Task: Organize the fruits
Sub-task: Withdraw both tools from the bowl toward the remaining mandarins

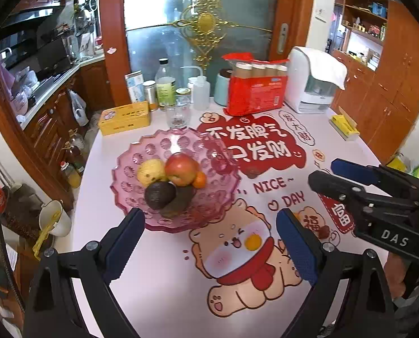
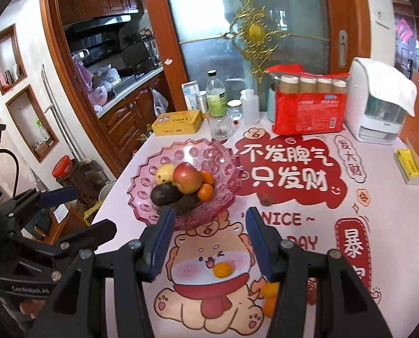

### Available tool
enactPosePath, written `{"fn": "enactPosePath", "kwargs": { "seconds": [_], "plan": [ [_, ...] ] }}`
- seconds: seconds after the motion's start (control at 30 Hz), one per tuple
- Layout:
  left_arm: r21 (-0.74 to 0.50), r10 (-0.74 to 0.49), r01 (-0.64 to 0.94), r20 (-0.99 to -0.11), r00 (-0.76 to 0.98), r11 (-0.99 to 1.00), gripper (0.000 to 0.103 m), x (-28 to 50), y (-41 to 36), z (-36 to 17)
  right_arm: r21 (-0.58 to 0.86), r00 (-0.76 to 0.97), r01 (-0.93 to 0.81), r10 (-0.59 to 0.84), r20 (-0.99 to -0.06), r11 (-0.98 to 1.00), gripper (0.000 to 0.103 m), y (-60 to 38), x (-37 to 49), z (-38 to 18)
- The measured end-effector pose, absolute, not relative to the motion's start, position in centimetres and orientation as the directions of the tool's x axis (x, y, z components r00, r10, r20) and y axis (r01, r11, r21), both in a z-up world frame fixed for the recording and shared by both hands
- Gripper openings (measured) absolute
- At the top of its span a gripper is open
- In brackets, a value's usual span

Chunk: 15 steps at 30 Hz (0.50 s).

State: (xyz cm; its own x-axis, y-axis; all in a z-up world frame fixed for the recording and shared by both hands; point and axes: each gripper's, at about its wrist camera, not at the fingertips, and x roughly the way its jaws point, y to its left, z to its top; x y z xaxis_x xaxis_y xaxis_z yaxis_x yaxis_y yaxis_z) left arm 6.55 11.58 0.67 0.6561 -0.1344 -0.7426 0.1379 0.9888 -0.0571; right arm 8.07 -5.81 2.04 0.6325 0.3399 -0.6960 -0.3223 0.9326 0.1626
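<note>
Pink scalloped fruit bowl (image 1: 125,169) near the left edge of the tabletop (image 2: 392,197), well short of the far edge where the bottles and boxes stand. The bowl already holds most of the fruit; the step in hand appears to be the gathering of what remains loose on the printed cover toward the near edge. Both tools hang above that near part, neither touching anything.

Left gripper (image 1: 211,249): jaws spread wide, nothing between the pads. Right gripper (image 2: 208,242): jaws partly parted, likewise empty.

Contents of the bowl, by size: one red apple (image 1: 180,168), one yellow pear (image 1: 150,171), two dark avocados (image 1: 160,194) lying side by side, two small oranges (image 2: 205,191) against the apple.

Loose fruit: one small orange (image 2: 223,269) on the cartoon animal's face, between the right gripper's fingers in that view; two further orange pieces (image 2: 269,288) lie partly hidden behind the right finger, probably mandarins too. A small reddish object (image 1: 323,231) near the same spot cannot be identified.

Next move, as judged: lower one gripper over the exposed orange, jaws straddling it, close gently since it is round and may roll, then carry it to the bowl's free side.
</note>
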Motion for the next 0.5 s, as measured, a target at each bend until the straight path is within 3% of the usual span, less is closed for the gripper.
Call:
{"fn": "enactPosePath", "kwargs": {
  "seconds": [0.5],
  "plan": [
    [-0.105,-0.249,0.286,-0.81,0.531,0.952,0.094,8.0,3.1,-4.2,0.091,0.649,-0.111,0.142,-0.748,0.99,0.053,-17.0,4.5,-1.8]
  ]
}}
